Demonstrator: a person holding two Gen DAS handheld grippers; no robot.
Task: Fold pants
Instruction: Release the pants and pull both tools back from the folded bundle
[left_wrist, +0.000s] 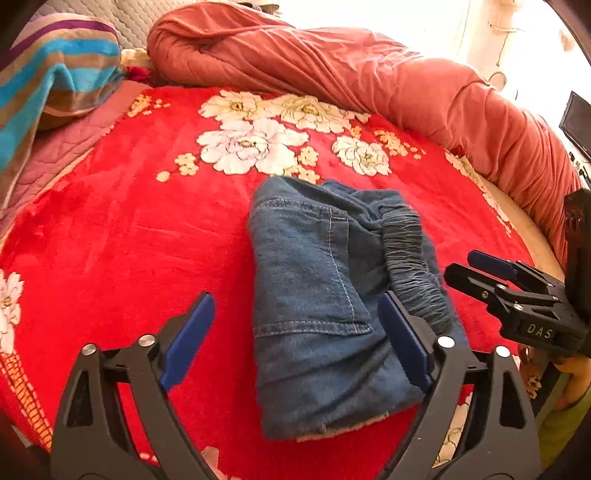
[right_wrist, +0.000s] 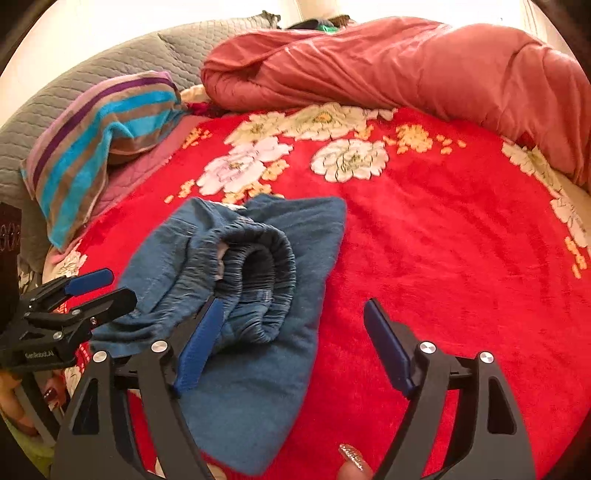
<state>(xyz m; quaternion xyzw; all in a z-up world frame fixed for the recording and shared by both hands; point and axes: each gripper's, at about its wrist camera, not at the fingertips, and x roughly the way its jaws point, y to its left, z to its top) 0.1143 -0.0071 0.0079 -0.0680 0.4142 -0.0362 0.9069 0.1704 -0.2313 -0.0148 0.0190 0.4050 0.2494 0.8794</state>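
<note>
- Left wrist view: folded denim pants (left_wrist: 325, 306) lying mid-bed on the red floral blanket (left_wrist: 129, 240). Left gripper (left_wrist: 299, 339) with jaws spread wide, holding nothing. Right gripper (left_wrist: 476, 267) off to the side, barely parted, also empty.
- Right wrist view: right gripper (right_wrist: 293, 347) wide open over the elastic waistband (right_wrist: 258, 273). Looks like soft, floppy, fairly thick denim; best grabbed at the folded edges, not the bunchy waistband.

Bed under plush red blanket with white peony print (left_wrist: 110, 229). Rolled salmon-red quilted duvet (left_wrist: 369, 74) along far edge. Striped blue-brown-purple towel (right_wrist: 99, 147) over grey quilted headboard (right_wrist: 55, 103). Dark screen (left_wrist: 578, 123) far right. Bright, washed-out daylight behind.
</note>
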